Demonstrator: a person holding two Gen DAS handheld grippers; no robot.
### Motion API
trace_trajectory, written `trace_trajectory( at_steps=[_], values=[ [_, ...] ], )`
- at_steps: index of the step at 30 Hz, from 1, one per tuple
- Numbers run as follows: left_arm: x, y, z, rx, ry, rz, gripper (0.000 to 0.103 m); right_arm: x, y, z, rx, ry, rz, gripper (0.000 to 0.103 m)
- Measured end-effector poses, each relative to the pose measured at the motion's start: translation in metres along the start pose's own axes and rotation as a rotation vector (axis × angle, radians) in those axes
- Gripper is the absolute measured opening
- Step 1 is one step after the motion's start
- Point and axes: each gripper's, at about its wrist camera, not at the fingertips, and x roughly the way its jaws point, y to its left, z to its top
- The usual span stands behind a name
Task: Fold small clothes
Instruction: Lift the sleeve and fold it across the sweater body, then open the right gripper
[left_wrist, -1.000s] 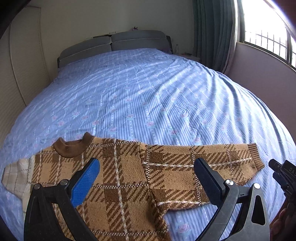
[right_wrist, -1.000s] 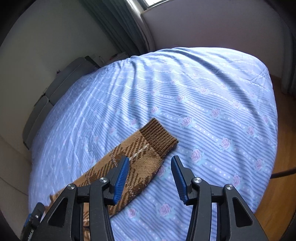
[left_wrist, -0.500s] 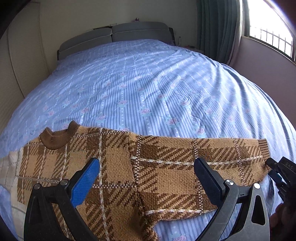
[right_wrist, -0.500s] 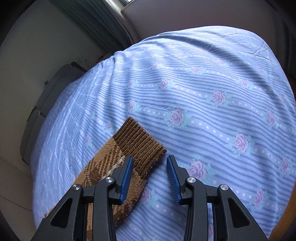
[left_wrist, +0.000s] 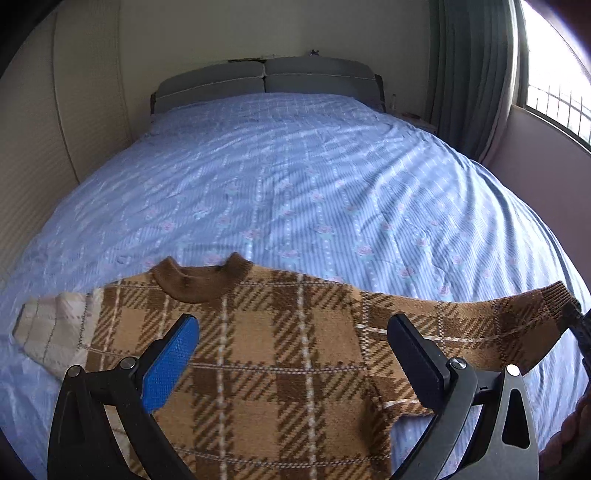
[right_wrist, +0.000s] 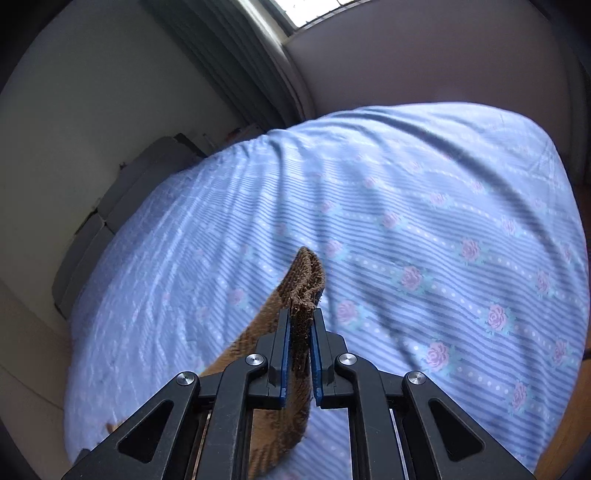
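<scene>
A brown and tan plaid knit sweater (left_wrist: 280, 350) lies flat on the bed with its collar (left_wrist: 201, 280) toward the headboard. Its left sleeve (left_wrist: 55, 328) shows a pale inside. My left gripper (left_wrist: 291, 325) hovers open over the sweater's body with nothing between its pads. My right gripper (right_wrist: 301, 314) is shut on the ribbed cuff (right_wrist: 306, 273) of the right sleeve, which stands up off the sheet, pinched between the blue pads. In the left wrist view that cuff (left_wrist: 554, 295) rises at the far right.
A blue striped sheet with pink roses (left_wrist: 295, 184) covers the whole bed. A grey headboard (left_wrist: 266, 77) stands at the far end. Curtains (left_wrist: 469, 74) and a window are on the right. Wooden floor (right_wrist: 580, 406) shows past the bed's right edge.
My right gripper has closed on the sleeve cuff and raised it off the sheet. My left gripper has shifted left, from over the right sleeve seam to over the sweater's chest.
</scene>
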Motion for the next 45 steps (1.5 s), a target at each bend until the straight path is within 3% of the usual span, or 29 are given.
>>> trace_trajectory(
  at_steps=[5,10,16,20,25,32,37,45],
  values=[
    [-0.024,0.073,0.004,-0.062,-0.031,0.060,0.103,-0.044,0.086,-0.012,-0.190,-0.079,0.080,0.011],
    [-0.043,0.154,0.002,-0.138,-0.040,0.118,0.103,-0.078,0.176,-0.051,-0.396,-0.125,0.149,0.011],
    [-0.059,0.240,-0.018,-0.213,-0.047,0.207,0.103,-0.093,0.269,-0.134,-0.669,-0.137,0.214,0.011],
    [-0.070,0.295,-0.042,-0.250,-0.040,0.270,0.103,-0.091,0.314,-0.201,-0.801,-0.080,0.257,0.011],
    [-0.076,0.346,-0.071,-0.302,-0.014,0.314,0.103,-0.084,0.344,-0.278,-0.930,-0.003,0.301,0.011],
    [-0.068,0.385,-0.095,-0.345,0.029,0.324,0.103,-0.065,0.373,-0.367,-1.021,0.116,0.311,0.011],
    [-0.065,0.398,-0.104,-0.360,0.037,0.321,0.103,-0.054,0.381,-0.396,-1.048,0.144,0.288,0.011],
    [-0.056,0.406,-0.113,-0.368,0.062,0.316,0.103,-0.043,0.381,-0.410,-1.040,0.191,0.283,0.015]
  ],
)
